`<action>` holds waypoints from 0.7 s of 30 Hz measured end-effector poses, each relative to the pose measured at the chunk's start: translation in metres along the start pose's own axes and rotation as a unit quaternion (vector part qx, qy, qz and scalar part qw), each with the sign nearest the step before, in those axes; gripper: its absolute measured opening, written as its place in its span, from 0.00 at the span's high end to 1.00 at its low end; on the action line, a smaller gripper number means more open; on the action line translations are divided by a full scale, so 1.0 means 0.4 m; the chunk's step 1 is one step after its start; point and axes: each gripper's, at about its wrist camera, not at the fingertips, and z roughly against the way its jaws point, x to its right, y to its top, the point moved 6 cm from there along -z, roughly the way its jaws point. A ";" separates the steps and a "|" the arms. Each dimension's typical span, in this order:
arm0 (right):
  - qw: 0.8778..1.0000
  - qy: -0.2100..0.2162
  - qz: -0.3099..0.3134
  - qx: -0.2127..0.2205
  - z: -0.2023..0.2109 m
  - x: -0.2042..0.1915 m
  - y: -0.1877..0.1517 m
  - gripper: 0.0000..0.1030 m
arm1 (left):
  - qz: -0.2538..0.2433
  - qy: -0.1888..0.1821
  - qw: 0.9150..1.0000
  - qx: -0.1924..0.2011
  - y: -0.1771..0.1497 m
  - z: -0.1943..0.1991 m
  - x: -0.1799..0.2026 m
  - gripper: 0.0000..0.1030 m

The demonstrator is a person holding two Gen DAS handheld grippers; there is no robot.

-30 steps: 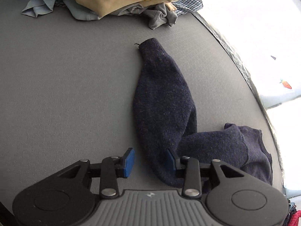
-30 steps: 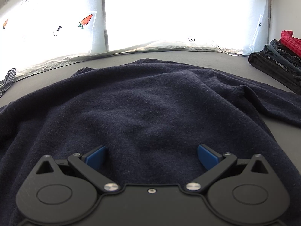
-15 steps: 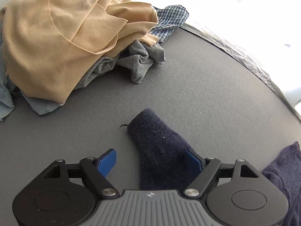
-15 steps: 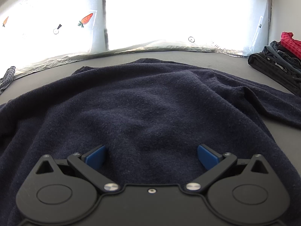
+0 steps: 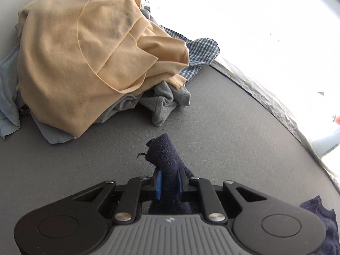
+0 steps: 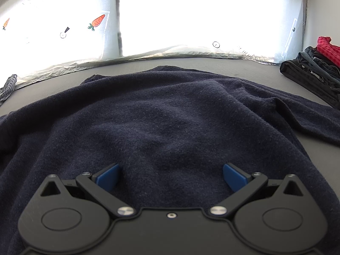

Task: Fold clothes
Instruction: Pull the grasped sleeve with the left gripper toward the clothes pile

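While the left gripper (image 5: pixel 169 182) is pinching the cuff end of the navy sweater's sleeve (image 5: pixel 164 155) at the lower centre of the left wrist view, its blue pads having just been closing until the knit is squeezed between them, the right gripper (image 6: pixel 171 177) is hovering low in its own view with its jaws spread wide, holding nothing, over the sweater body (image 6: pixel 161 123) that is lying spread across the grey table (image 6: pixel 244 68). To my eye the step in hand is carrying this sleeve in over the body, and doing it well is probably depending on keeping the cuff raised just enough that the soft knit is trailing without dragging or twisting, then laying it straight across the chest. The open gripper could be pressing down on the body so the cloth is not sliding along with the pull. An unfolded heap topped by a tan garment (image 5: pixel 85 59) is filling the upper left, and a dark folded stack (image 6: pixel 312 76) is sitting at the far right. Faint lettering is showing at the top edge above the tan garment, too washed out to read; only carrot prints (image 6: pixel 97 22) are decorating the bright backdrop.
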 end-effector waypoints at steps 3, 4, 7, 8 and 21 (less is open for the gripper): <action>1.000 0.000 0.000 0.000 0.001 -0.001 0.000 0.00 | 0.017 -0.010 0.997 0.081 0.062 0.135 -0.009 0.85; 1.000 0.000 -0.001 0.000 0.001 -0.001 0.000 0.00 | 0.019 -0.008 0.994 0.107 0.077 0.177 -0.014 0.85; 1.000 0.000 0.000 0.000 0.002 0.000 0.000 0.00 | 0.024 0.019 0.986 0.163 0.104 0.271 -0.042 0.88; 1.000 0.000 -0.001 0.000 0.002 0.000 0.000 0.00 | 0.027 0.025 0.985 0.169 0.101 0.282 -0.055 0.88; 1.000 0.002 -0.002 0.000 0.006 0.002 0.001 0.00 | 0.039 0.146 0.988 0.031 -0.115 0.034 -0.279 0.82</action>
